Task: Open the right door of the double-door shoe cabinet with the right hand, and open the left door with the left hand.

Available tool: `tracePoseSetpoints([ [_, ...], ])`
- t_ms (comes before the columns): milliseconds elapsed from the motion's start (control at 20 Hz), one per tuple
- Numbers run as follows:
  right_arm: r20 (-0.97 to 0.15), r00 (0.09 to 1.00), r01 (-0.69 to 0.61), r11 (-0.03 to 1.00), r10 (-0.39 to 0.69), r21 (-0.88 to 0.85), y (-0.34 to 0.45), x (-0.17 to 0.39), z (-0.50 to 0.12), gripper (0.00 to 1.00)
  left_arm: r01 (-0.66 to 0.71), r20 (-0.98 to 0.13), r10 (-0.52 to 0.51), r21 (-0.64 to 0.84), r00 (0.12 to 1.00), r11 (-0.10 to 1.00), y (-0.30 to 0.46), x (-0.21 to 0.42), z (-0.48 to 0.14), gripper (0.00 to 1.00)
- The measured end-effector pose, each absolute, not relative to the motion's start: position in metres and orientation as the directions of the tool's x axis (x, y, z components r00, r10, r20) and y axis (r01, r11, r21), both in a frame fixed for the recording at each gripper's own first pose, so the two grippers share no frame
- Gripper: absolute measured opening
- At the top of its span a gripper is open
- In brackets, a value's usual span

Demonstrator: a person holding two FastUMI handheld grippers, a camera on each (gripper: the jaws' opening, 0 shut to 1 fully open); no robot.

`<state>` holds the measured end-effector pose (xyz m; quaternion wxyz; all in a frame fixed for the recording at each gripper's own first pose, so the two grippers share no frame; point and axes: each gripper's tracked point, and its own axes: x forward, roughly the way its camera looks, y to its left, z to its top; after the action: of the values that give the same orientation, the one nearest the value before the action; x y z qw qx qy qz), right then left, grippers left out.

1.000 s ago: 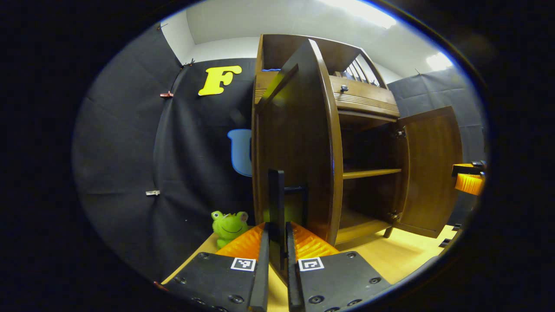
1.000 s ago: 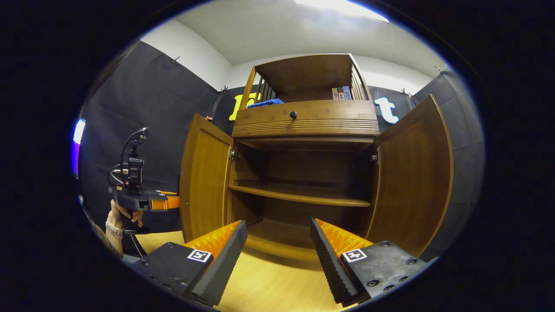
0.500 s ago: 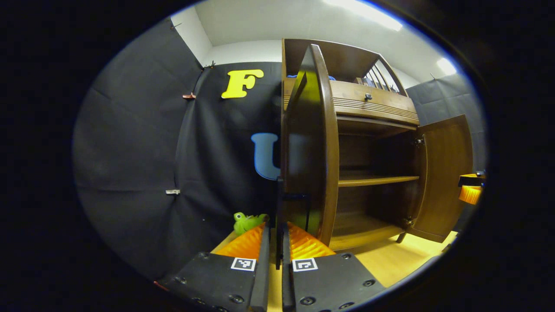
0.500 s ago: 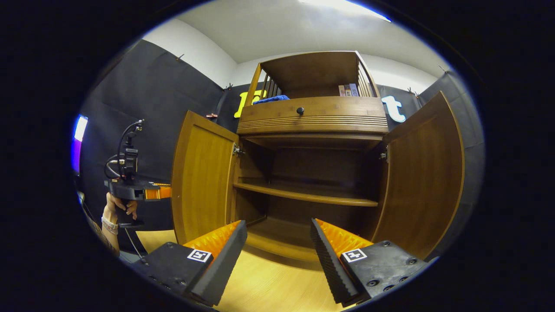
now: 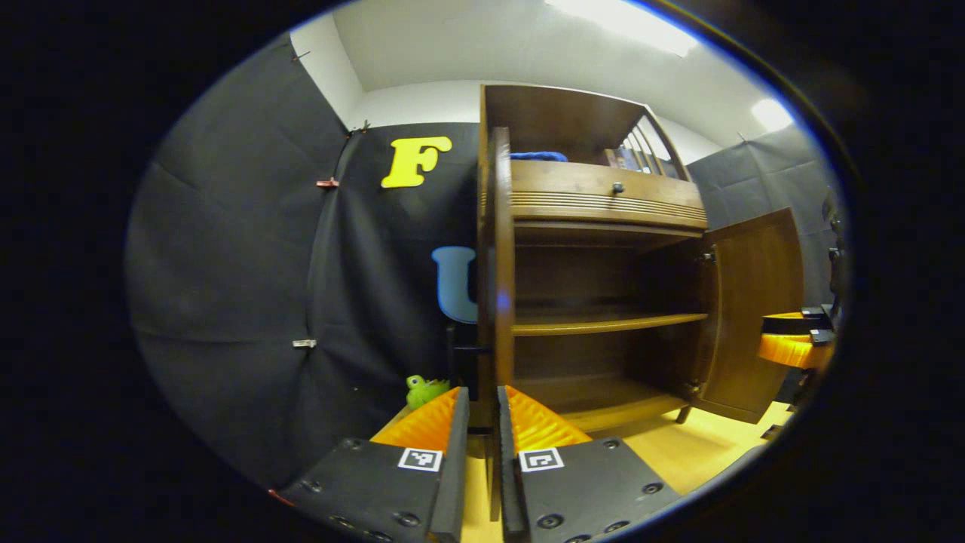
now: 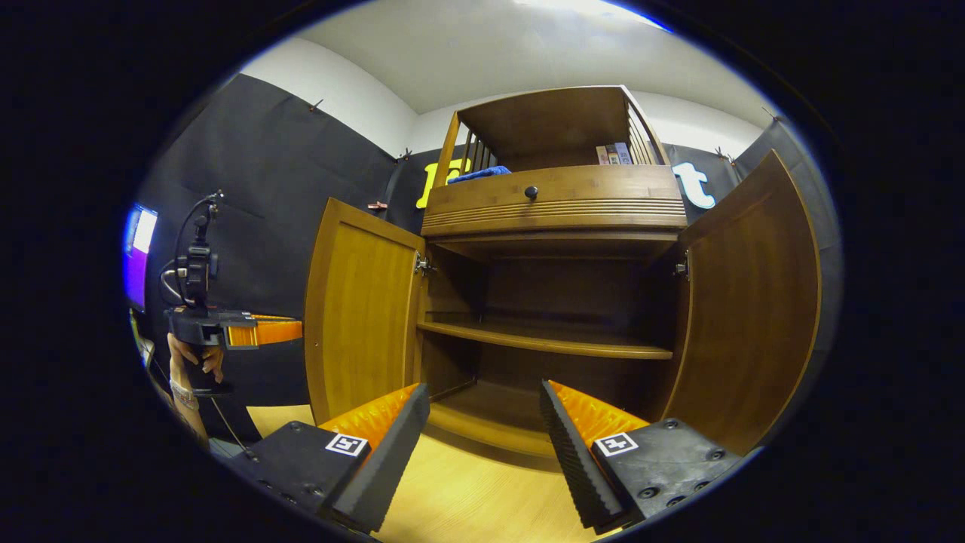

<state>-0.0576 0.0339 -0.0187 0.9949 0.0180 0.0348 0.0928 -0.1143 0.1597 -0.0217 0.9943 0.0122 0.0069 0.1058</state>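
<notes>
The brown shoe cabinet (image 6: 558, 219) has both doors swung wide. In the left gripper view the left door (image 5: 499, 264) stands edge-on straight ahead, and its black handle (image 5: 467, 349) sticks out to the left. My left gripper (image 5: 482, 392) has its fingers a narrow gap apart with the door's edge in that gap; whether they press on anything is unclear. In the right gripper view the left gripper (image 6: 298, 332) touches the free edge of the left door (image 6: 362, 317). My right gripper (image 6: 482, 388) is open and empty before the cabinet, beside the right door (image 6: 746, 302).
A green frog toy (image 5: 424, 390) sits on the wooden table (image 6: 467, 498) left of the cabinet. Inside are a bare shelf (image 6: 543, 339) and a dark floor. A blue cloth (image 6: 479, 173) and books (image 6: 614, 153) lie on top. A hand (image 6: 185, 362) holds the left gripper.
The left door has gone from showing its outer face to standing edge-on before my left gripper. The handle bar that was between its fingers now sits left of them. My right gripper stays open.
</notes>
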Motion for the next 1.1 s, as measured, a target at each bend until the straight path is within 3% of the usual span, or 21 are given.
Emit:
tracePoseSetpoints([
  [350, -0.051, 0.994, -0.101, 0.995, 0.101, 0.006, 0.004, -0.061, -0.019, 0.97, -0.037, 0.020, 0.036, 0.045, 0.999, 0.998, 0.086, -0.093, -0.013, 0.97],
  [1050, 0.014, 1.000, 0.018, 0.998, -0.017, -0.056, -0.047, -0.075, 0.003, 0.97, 0.015, 0.055, -0.017, 0.043, 0.998, 0.999, 0.038, -0.040, 0.000, 1.00],
  [1100, 0.011, 1.000, 0.019, 0.998, -0.019, -0.059, -0.050, -0.075, 0.001, 0.95, 0.016, 0.064, -0.018, 0.039, 0.998, 0.999, 0.037, -0.038, 0.001, 0.97],
])
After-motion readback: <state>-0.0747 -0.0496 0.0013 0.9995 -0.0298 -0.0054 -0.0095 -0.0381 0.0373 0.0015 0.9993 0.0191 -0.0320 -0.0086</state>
